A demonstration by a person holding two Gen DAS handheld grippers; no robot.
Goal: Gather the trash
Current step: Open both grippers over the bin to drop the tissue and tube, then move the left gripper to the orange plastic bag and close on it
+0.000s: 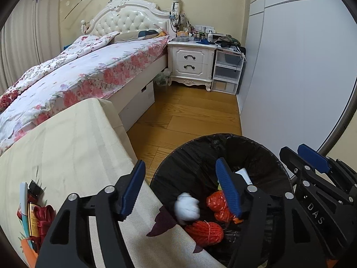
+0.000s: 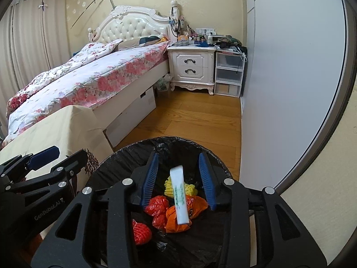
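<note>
While both grippers hang over the round bin lined with a black plastic bag (image 2: pixel 133 154), the left gripper (image 1: pixel 180 187) has its jaws spread wide, a crumpled white paper ball (image 1: pixel 187 206) below them, apart from the pads. Jaws of the right gripper (image 2: pixel 178 179) stand parted, a white rectangular wrapper with green print (image 2: pixel 180 197) between them, touching neither pad. Red mesh bundles (image 2: pixel 157 203) and an orange plastic bag (image 2: pixel 176 220) lie inside the bin. Beside it stands a cream cloth-covered bench (image 1: pixel 67 138).
</note>
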